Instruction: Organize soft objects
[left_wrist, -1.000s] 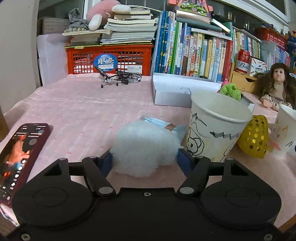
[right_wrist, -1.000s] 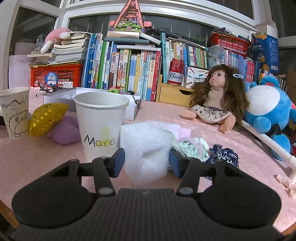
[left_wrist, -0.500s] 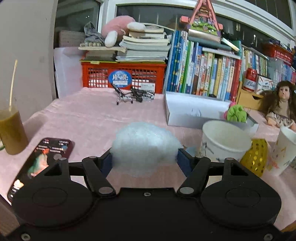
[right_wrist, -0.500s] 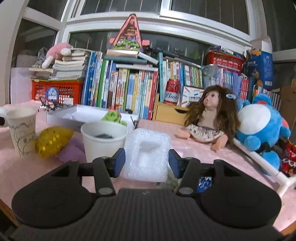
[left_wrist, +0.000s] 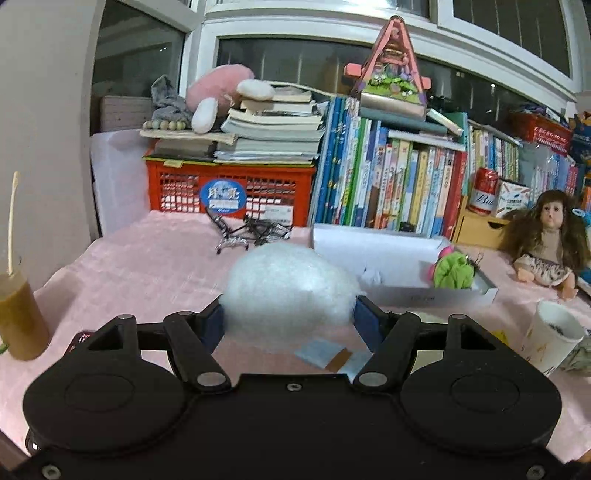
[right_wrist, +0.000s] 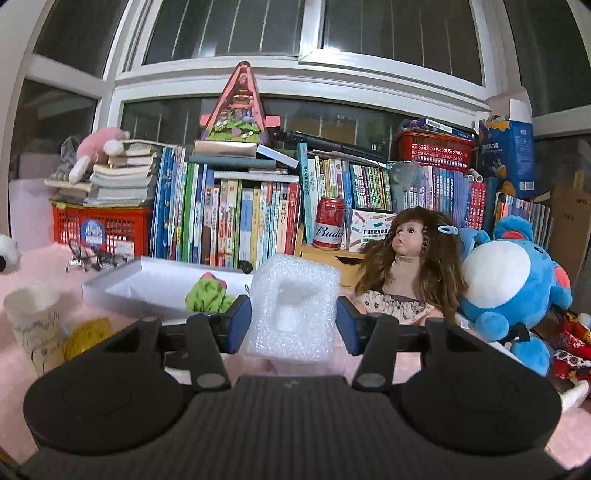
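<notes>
My left gripper (left_wrist: 288, 319) is shut on a white fluffy cotton wad (left_wrist: 290, 290) and holds it above the pink tablecloth. My right gripper (right_wrist: 293, 323) is shut on a white foam block (right_wrist: 293, 306) with a hollow in its face, held in the air. A shallow white box (left_wrist: 391, 266) with a green soft toy (left_wrist: 452, 271) in it lies ahead of the left gripper; it also shows in the right wrist view (right_wrist: 155, 284), left of the foam block.
Paper cups (left_wrist: 550, 334) (right_wrist: 35, 319), a yellow sequin item (right_wrist: 86, 330), a doll (right_wrist: 406, 273), a blue plush (right_wrist: 517, 288), a drink cup (left_wrist: 18, 321), a red crate (left_wrist: 229, 192) and rows of books (left_wrist: 388, 184) at the back.
Both grippers rose from the table with their loads. The cups and table dropped lower in both views; the white box came into fuller view.
</notes>
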